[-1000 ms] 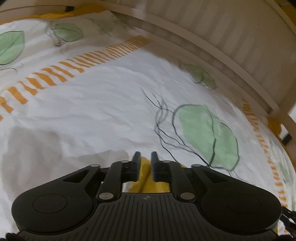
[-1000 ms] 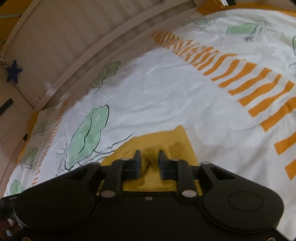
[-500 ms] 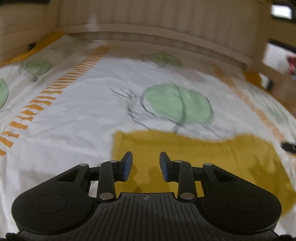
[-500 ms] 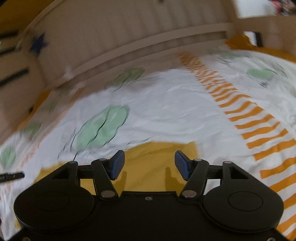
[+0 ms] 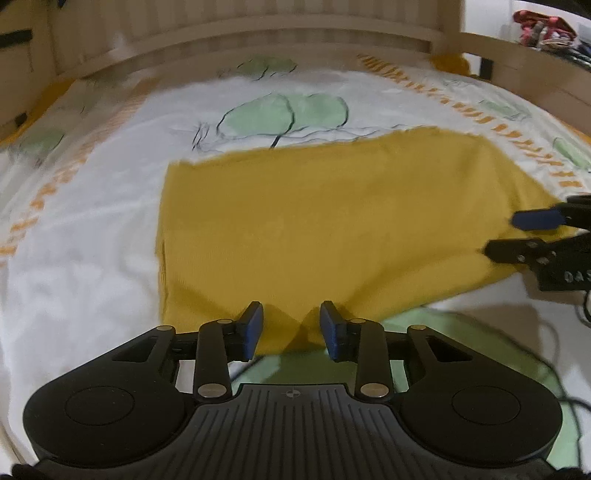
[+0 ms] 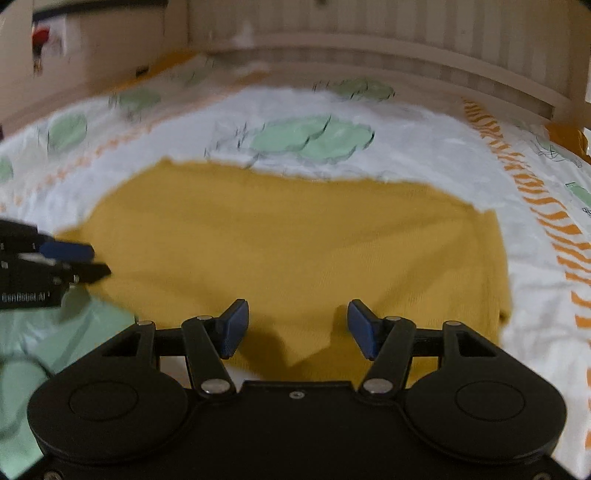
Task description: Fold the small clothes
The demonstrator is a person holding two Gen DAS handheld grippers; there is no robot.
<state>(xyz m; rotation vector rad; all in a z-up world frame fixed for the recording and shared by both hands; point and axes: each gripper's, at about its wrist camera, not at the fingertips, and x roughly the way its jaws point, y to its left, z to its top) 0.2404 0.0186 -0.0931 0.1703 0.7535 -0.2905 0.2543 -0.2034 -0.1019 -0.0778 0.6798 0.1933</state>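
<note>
A mustard-yellow cloth [image 5: 332, 221] lies flat as a wide folded rectangle on the bed sheet [image 5: 92, 277]; it also fills the middle of the right wrist view [image 6: 295, 240]. My left gripper [image 5: 291, 328] is open and empty over the cloth's near edge. My right gripper [image 6: 293, 326] is open and empty over the near edge further right. The right gripper shows at the right edge of the left wrist view [image 5: 535, 229]. The left gripper shows at the left edge of the right wrist view [image 6: 62, 258].
The sheet is white with green leaf prints [image 5: 284, 114] and orange dashed stripes [image 6: 554, 214]. A pale slatted headboard [image 5: 258, 33] rings the far side. A green patch of sheet [image 6: 55, 332] lies under the near edge. Clutter [image 5: 543, 26] sits beyond the bed, far right.
Both grippers were shut on the yellow cloth a second ago. They have let go, opened and pulled back, and the cloth now lies spread flat.
</note>
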